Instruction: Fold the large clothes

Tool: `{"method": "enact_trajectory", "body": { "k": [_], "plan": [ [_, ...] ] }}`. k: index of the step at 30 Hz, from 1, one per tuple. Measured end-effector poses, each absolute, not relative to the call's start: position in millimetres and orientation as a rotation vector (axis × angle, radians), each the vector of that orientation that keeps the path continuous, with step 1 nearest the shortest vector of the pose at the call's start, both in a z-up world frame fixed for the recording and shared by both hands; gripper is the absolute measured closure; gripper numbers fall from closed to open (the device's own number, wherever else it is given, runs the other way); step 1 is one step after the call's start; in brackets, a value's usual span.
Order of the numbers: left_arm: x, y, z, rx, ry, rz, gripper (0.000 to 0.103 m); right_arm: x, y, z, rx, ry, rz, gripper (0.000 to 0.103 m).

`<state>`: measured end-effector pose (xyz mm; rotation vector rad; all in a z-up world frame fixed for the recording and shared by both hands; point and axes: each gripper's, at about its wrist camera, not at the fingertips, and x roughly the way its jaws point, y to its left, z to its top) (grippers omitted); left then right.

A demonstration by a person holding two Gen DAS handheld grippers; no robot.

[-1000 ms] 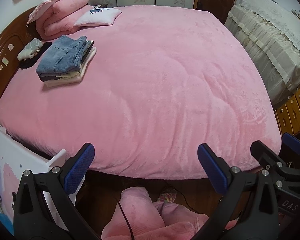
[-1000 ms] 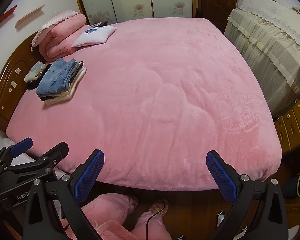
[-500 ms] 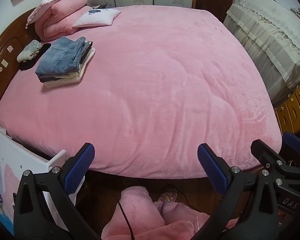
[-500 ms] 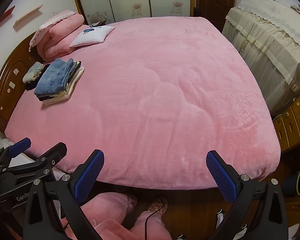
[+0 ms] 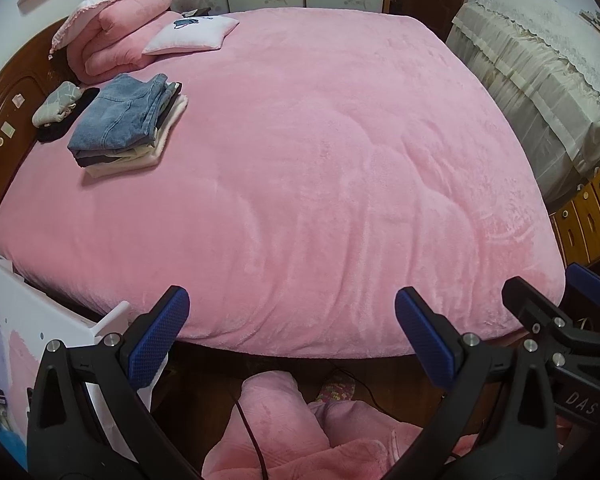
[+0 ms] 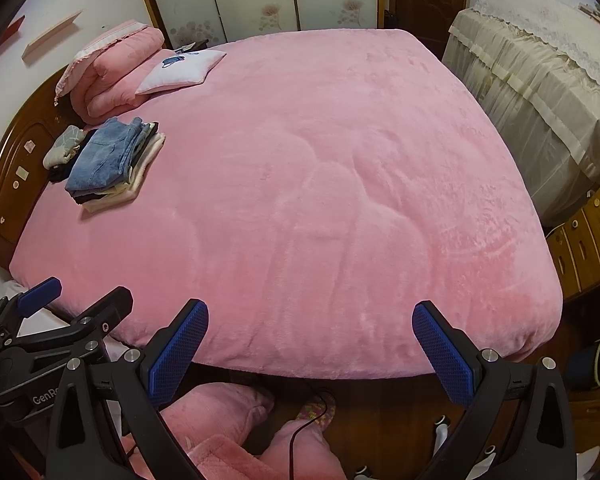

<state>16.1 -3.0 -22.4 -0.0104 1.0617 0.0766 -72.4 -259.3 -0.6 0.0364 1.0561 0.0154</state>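
Note:
A stack of folded clothes with blue jeans on top lies at the far left of the pink bed, near the headboard; it also shows in the right wrist view. My left gripper is open and empty, held off the near edge of the bed. My right gripper is open and empty, also off the near edge. Each gripper shows at the edge of the other's view. No unfolded garment lies on the bed.
A folded pink quilt and a white pillow sit at the head. Small grey and black items lie by the wooden headboard. A lace-covered cabinet and wooden drawers stand right. A white box stands left.
Both views have shifted slightly, so the bed and the clothes stack sit a little differently in frame. Both grippers stay open and empty.

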Motion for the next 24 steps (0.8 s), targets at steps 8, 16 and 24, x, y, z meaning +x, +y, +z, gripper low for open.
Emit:
{"method": "enact_trajectory", "body": {
  "k": [8,16,24],
  "plan": [
    [23,-3,-24,0.013,1.066,0.054,0.001,-68,-269,-2,0.033,1.056,0.001,0.0],
    [32,-5,-24,0.044,1.063,0.046,0.001,-64,-277,-2,0.028,1.058,-0.013,0.0],
    [45,-3,-26,0.057,1.079,0.034,0.001,-46,-278,-4,0.021,1.076,-0.029,0.0]
  ]
}}
